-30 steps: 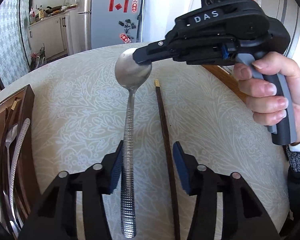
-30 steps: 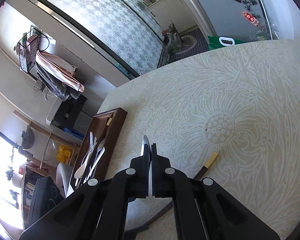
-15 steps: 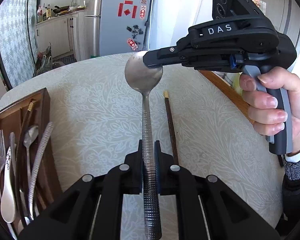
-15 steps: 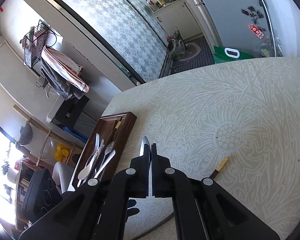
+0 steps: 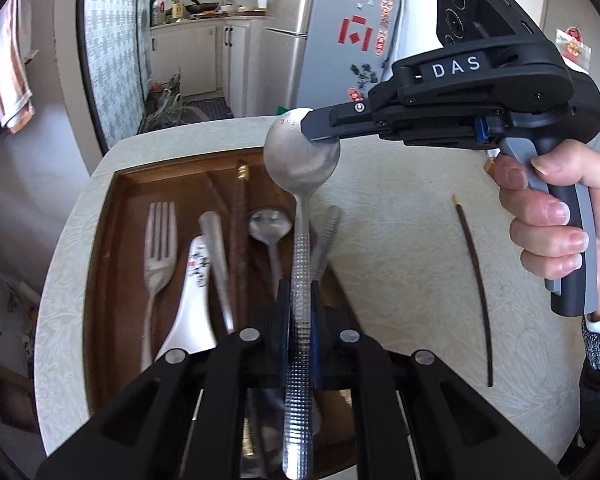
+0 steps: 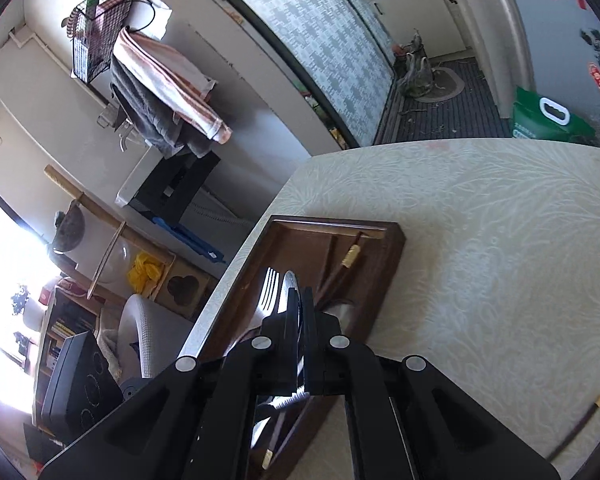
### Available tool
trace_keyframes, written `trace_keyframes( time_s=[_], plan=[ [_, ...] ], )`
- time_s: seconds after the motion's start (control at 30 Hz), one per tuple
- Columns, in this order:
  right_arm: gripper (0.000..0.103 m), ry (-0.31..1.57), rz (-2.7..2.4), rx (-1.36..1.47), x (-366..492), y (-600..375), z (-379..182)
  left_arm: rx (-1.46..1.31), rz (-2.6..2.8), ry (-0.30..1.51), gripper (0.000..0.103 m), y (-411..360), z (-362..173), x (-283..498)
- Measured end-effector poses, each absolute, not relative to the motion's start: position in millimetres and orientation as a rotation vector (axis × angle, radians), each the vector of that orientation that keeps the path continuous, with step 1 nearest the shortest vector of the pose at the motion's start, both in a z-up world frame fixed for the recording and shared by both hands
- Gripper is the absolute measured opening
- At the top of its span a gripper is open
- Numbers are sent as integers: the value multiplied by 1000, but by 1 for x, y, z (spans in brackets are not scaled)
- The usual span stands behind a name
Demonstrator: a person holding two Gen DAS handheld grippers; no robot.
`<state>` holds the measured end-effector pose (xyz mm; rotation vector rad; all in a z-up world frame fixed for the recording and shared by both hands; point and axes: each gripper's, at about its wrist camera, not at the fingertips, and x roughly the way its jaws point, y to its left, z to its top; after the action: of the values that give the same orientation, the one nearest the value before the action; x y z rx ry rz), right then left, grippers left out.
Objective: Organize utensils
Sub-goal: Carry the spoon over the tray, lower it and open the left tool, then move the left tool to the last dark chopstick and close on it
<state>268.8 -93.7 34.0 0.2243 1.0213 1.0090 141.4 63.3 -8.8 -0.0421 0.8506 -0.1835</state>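
Observation:
A steel spoon [image 5: 302, 160] with a textured handle is held by both grippers above the wooden utensil tray [image 5: 112, 216]. My left gripper [image 5: 299, 304] is shut on its handle. My right gripper [image 5: 320, 130] is shut on the edge of its bowl; in the right wrist view [image 6: 300, 300] the bowl [image 6: 291, 286] shows edge-on between the jaws. The tray [image 6: 384, 264] holds a fork [image 5: 158, 240], a white ceramic spoon [image 5: 192, 300], a smaller spoon [image 5: 270, 228], a dark chopstick [image 5: 240, 240] and other pieces. A second dark chopstick [image 5: 474, 280] lies on the table to the right.
The round table [image 5: 400, 240] has a pale leaf-pattern cloth; its edge runs just left of the tray. A fridge [image 5: 340, 40] and kitchen cabinets stand behind. The loose chopstick also shows in the right wrist view [image 6: 588, 412].
My left gripper closed on the spoon's handle. Both grippers then carried the spoon left, from beside the loose chopstick to above the tray.

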Motion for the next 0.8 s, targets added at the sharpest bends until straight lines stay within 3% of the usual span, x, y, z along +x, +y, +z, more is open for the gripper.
trace_keyframes(
  time_s=[0.1, 0.17, 0.2, 0.23, 0.43, 0.53, 0.57, 0.67, 0.8],
  plan=[
    [2, 1042, 1024, 196, 269, -64, 29, -65, -144, 860, 11, 85, -11, 141],
    [2, 1059, 1028, 183, 270, -49, 24, -67, -126, 866, 30, 93, -13, 142],
    [2, 1066, 1029, 176, 269, -44, 21, -72, -122, 860, 50, 97, -14, 140],
    [2, 1071, 1029, 169, 269, -40, 18, -72, -118, 856, 58, 99, -14, 138],
    [2, 1096, 1004, 125, 269, -26, 4, -59, -116, 843, 70, 102, -12, 133],
    [7, 1097, 974, 99, 266, -22, 3, -40, -132, 828, 75, 98, -8, 127],
    [15, 1091, 965, 94, 265, -22, 4, -34, -132, 821, 76, 95, -7, 125],
    [54, 1068, 950, 107, 262, -32, 11, -37, -159, 807, 78, 85, 0, 117],
    [65, 1017, 937, 133, 256, -70, 31, -24, -241, 780, 78, 59, 6, 109]
  ],
)
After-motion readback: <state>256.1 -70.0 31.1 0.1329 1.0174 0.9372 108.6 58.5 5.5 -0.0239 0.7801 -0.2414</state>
